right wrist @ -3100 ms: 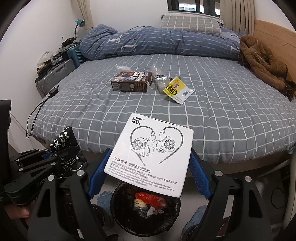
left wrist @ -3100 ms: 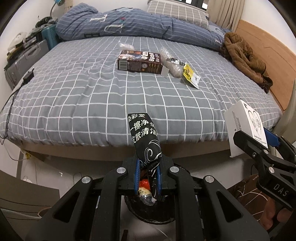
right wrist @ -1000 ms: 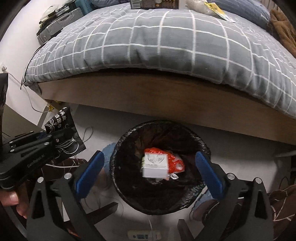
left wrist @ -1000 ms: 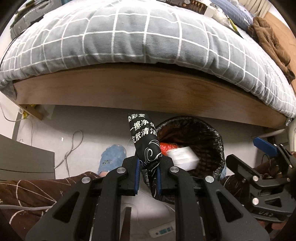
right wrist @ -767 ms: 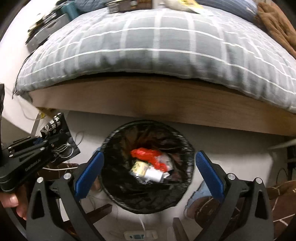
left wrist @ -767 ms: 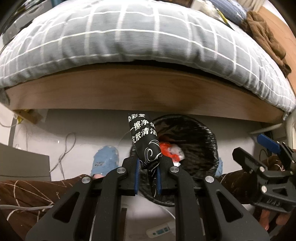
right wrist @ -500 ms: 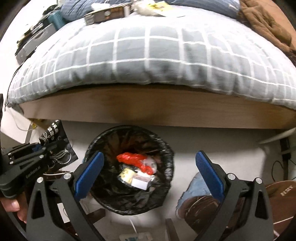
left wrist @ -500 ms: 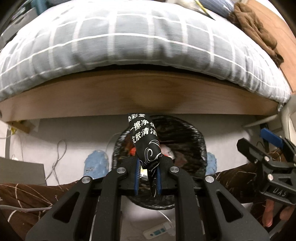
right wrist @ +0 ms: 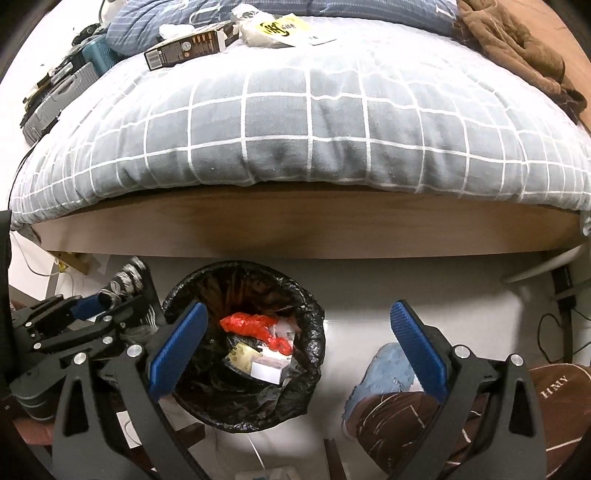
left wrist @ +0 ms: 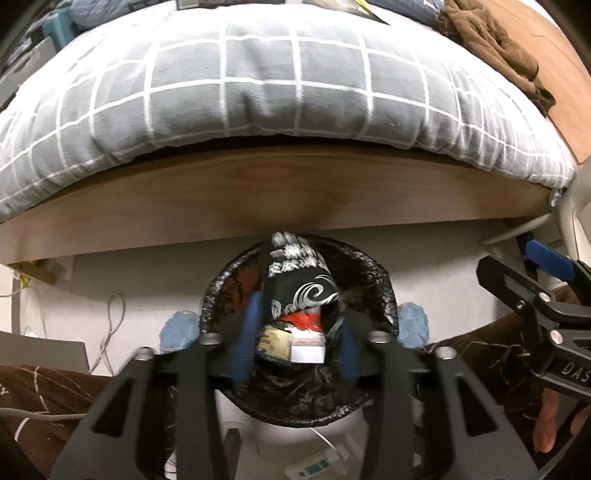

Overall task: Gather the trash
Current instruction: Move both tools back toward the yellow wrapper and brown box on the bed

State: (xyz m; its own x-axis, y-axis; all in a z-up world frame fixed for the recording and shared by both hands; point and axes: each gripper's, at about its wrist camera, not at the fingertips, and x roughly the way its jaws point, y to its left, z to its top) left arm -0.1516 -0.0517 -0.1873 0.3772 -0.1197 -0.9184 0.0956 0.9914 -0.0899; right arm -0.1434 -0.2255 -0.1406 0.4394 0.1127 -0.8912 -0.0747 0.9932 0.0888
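The black-lined trash bin (left wrist: pixel 384 295) stands on the floor against the bed's wooden frame. My left gripper (left wrist: pixel 298 339) hangs right over it with its jaws opening. A black packet with white characters (left wrist: pixel 299 280) lies tilted and blurred, loose between the blue pads (left wrist: pixel 249 332), above the bin's mouth. Inside the bin (right wrist: pixel 310 354) lie a red wrapper (right wrist: pixel 255 325) and a white box (right wrist: pixel 267 369). My right gripper (right wrist: pixel 297 347) is wide open and holds nothing, just right of the bin. On the bed lie a brown carton (right wrist: pixel 188 46) and a yellow packet (right wrist: pixel 280 26).
The grey checked duvet (right wrist: pixel 332 122) bulges over the bed frame (right wrist: pixel 295 232). A person's blue slippers (left wrist: pixel 413 325) and brown trouser legs flank the bin. Cables (left wrist: pixel 110 332) and a small white device (left wrist: pixel 310 469) lie on the floor. A brown jacket (right wrist: pixel 517 44) lies at the bed's right.
The left gripper slid over the bin and its jaws parted, so the black packet tipped loose. The right gripper let its white box into the bin and shifted right.
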